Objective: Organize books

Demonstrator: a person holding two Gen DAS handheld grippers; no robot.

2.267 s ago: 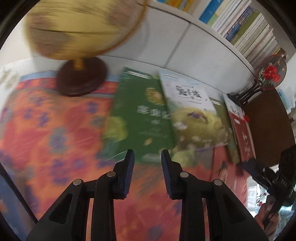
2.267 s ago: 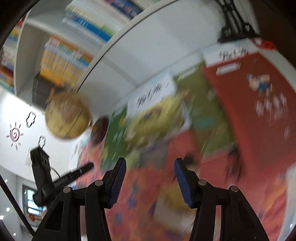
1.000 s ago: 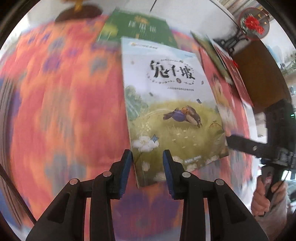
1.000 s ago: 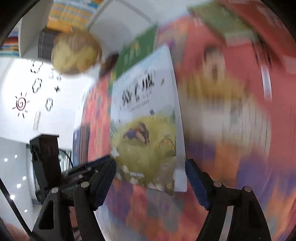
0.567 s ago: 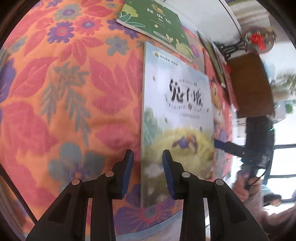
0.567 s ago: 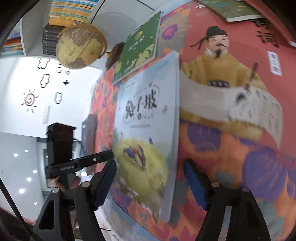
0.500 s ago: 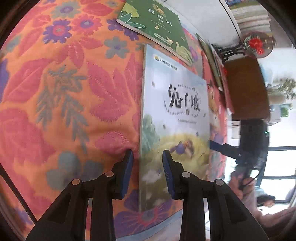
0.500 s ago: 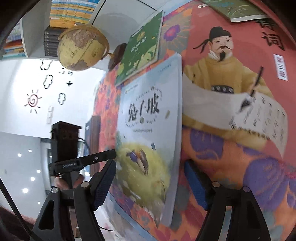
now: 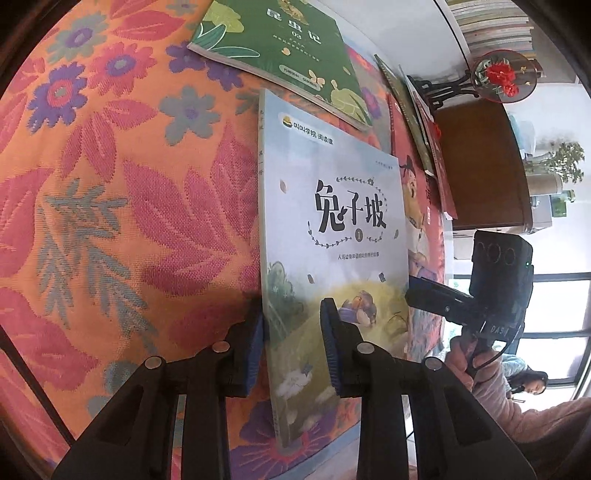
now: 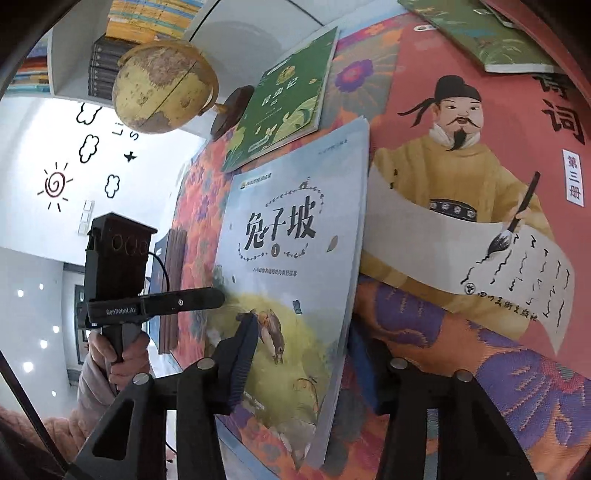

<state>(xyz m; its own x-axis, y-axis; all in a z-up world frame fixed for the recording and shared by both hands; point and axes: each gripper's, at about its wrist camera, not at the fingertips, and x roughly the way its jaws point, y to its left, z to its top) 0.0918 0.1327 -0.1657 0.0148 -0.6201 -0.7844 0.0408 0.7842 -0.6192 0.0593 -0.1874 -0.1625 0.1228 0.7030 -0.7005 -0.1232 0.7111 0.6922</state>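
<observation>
Pale blue picture book (image 9: 332,236), cover with a bird on a yellow-green meadow, sits over the flowered orange cloth (image 9: 110,221) on the counter. Spine edge appears lifted off the cloth. Far corner just beside the green book (image 9: 280,48); right edge overlaps the red poetry book (image 10: 480,184) with the yellow-robed figure holding a brush.

Left tool (image 9: 291,339): jaws have just been closing. They straddle the blue book's spine edge near its lower end. Left pad sits against the spine; right pad lies over the cover near the bird. Cannot tell whether both pads press on it.

Right tool (image 10: 301,363): jaws have just been closing, with the same book's opposite, open edge between them. Left finger lies over the cover near the bird; right finger is behind the page edge, low against the cloth. Whether it is gripping: cannot tell.

Each tool is held by a hand in a pink fuzzy sleeve (image 9: 517,406).

Background, right wrist view: globe (image 10: 162,88) on a dark base beyond the green book, white bookshelf (image 10: 147,22) with rows of books behind it. Another green book (image 10: 480,37) lies past the red one.
</observation>
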